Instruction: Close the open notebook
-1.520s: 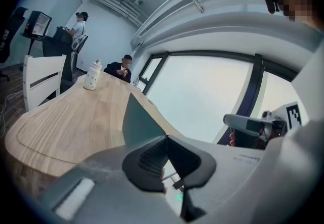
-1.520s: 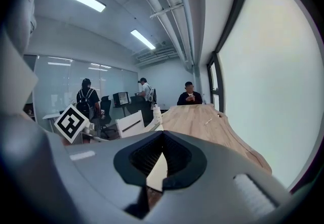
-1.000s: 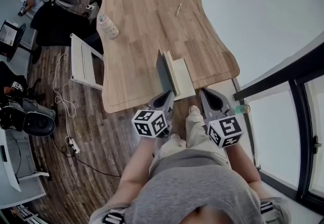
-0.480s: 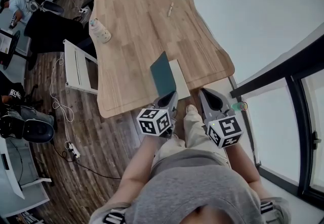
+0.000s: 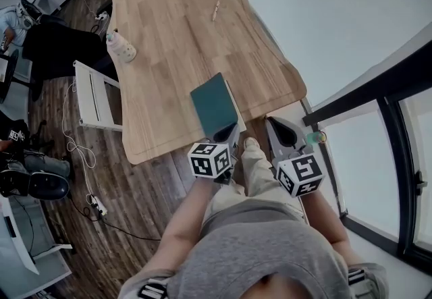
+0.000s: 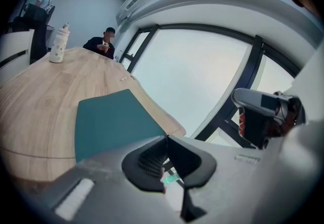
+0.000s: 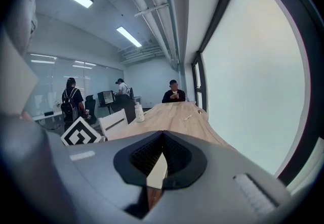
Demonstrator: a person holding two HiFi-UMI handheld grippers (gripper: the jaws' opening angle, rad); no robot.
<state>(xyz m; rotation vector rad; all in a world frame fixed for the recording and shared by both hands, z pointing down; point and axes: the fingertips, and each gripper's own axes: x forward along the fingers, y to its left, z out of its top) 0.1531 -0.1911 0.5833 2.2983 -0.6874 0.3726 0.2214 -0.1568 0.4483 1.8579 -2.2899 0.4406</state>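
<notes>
A moment ago its cover stood up. Now the teal-covered paper notebook [image 5: 214, 103] lies flat and looks closed, at the near edge of the long wooden table [image 5: 169, 34]. The left gripper [image 5: 226, 133] and the right gripper [image 5: 283, 133] are both squeezed together, holding nothing. The job looks done.

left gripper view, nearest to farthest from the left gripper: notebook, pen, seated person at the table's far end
1. notebook, just ahead and left of the left gripper
2. pen, farther along, on the window side
3. seated person, at the far end
</notes>
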